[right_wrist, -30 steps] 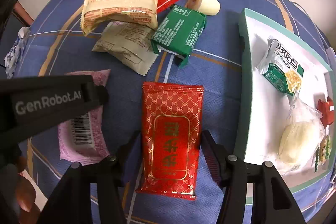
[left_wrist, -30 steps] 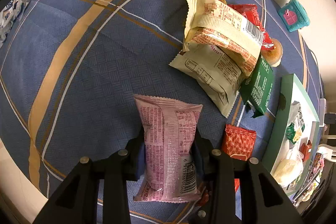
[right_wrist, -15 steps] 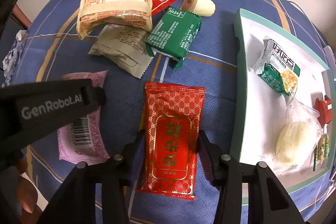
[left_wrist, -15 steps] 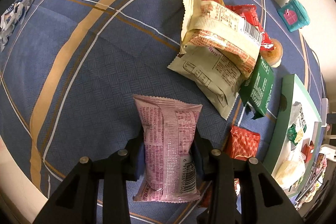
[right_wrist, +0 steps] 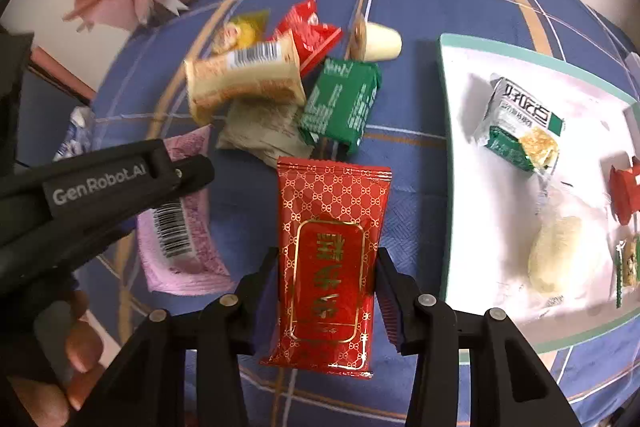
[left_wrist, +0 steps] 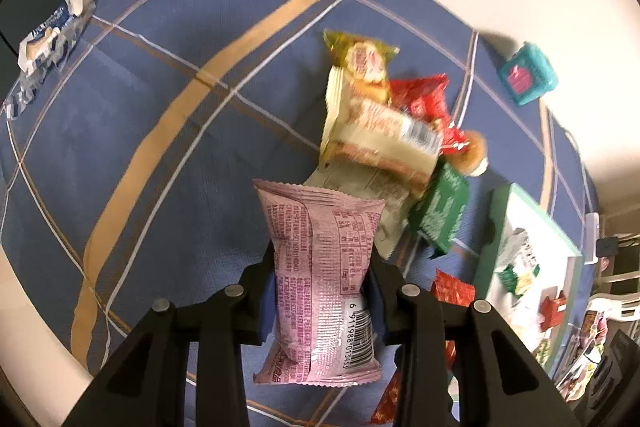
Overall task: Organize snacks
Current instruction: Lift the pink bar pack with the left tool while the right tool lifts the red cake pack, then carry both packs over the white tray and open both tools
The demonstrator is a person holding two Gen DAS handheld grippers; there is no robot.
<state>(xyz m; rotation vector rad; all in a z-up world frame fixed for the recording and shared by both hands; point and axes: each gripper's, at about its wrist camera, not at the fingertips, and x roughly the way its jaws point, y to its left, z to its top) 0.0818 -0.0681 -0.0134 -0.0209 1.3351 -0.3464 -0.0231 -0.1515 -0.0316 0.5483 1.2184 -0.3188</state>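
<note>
While the left gripper [left_wrist: 322,267] is pressing its pads tight against the sides of a pink snack packet [left_wrist: 320,283] and holding it above the blue checked tablecloth [left_wrist: 152,147], a loose pile of snacks is lying just beyond, topped by a cream packet [right_wrist: 244,79] with a green packet [right_wrist: 340,105] beside it. Further right, the right gripper [right_wrist: 328,267] is clamping a red patterned packet [right_wrist: 328,259], jaws narrowed onto it, beside the white tray [right_wrist: 452,187] that is carrying several snacks.
</note>
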